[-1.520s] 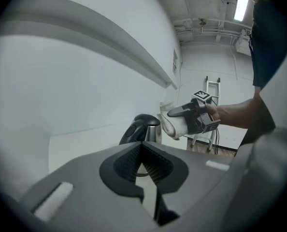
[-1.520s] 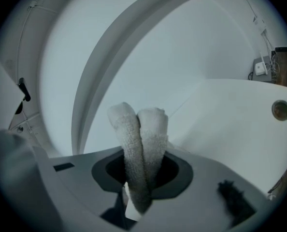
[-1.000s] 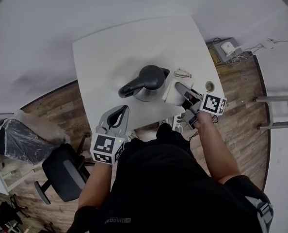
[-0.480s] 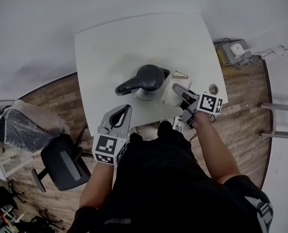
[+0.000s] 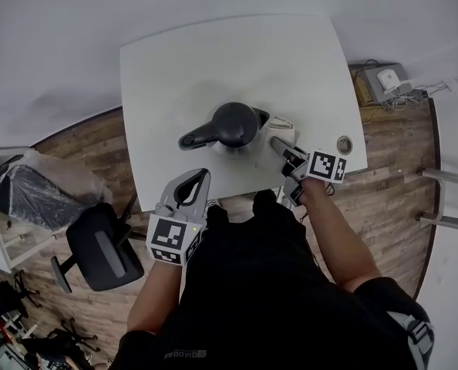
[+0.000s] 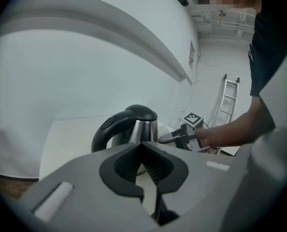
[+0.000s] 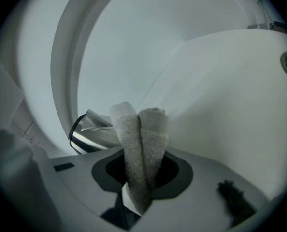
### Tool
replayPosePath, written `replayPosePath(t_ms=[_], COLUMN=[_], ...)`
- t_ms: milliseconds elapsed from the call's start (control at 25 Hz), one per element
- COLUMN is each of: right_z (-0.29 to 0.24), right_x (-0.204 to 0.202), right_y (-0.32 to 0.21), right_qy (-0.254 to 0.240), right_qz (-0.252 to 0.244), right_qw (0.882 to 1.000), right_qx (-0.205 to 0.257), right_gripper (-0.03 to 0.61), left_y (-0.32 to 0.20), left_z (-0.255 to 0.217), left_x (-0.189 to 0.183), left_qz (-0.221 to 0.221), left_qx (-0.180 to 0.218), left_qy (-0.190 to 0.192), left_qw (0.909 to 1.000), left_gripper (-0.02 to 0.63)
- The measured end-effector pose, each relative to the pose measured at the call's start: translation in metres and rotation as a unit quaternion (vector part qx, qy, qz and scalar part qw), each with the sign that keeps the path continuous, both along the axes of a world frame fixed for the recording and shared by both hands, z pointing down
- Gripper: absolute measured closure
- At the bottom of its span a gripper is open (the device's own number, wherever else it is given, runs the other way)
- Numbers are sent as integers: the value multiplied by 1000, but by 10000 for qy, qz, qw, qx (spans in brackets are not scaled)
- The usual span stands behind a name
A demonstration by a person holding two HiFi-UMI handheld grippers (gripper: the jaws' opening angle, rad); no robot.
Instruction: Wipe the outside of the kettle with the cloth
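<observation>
A steel kettle (image 5: 233, 126) with a black lid and a black handle (image 5: 198, 136) pointing left stands near the front of the white table (image 5: 175, 60). My right gripper (image 5: 279, 146) is shut on a white cloth (image 5: 266, 136), which lies against the kettle's right side. The right gripper view shows the cloth (image 7: 141, 134) bunched upright between the jaws of the right gripper (image 7: 141, 170), with the kettle (image 7: 93, 137) just behind to the left. My left gripper (image 5: 200, 176) is shut on nothing and hovers at the table's front edge, short of the kettle (image 6: 134, 127).
A round cable hole (image 5: 343, 143) sits in the table's right front corner. On the wooden floor are a black office chair (image 5: 98, 249) at the left, a box with cables (image 5: 385, 79) and a ladder (image 5: 449, 199) at the right.
My right gripper has brought the cloth a little closer in against the kettle's right side. The left gripper has hardly moved. The head view has shifted slightly.
</observation>
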State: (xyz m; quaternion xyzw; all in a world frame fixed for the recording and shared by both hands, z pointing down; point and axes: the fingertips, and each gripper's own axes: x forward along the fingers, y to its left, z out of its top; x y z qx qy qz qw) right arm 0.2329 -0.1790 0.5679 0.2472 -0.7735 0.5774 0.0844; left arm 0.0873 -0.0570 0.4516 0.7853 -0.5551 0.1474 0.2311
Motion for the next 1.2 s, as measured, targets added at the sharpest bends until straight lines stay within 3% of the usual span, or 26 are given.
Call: replayPosePath(t_ms=[720, 1200], right_z=[43, 11], right_x=[3, 15], right_y=[8, -2], right_qy=[72, -249], right_qz=[-30, -755], right_qw=[9981, 9949], right_qx=[-608, -615], right_gripper=[480, 480], left_y=[-14, -31], left_z=[-5, -4], left_x=[-1, 6], left_qz=[-465, -1135], left_qx=[85, 135], left_qy=[-204, -287], left_qw=[9987, 9930], left_gripper=[607, 607])
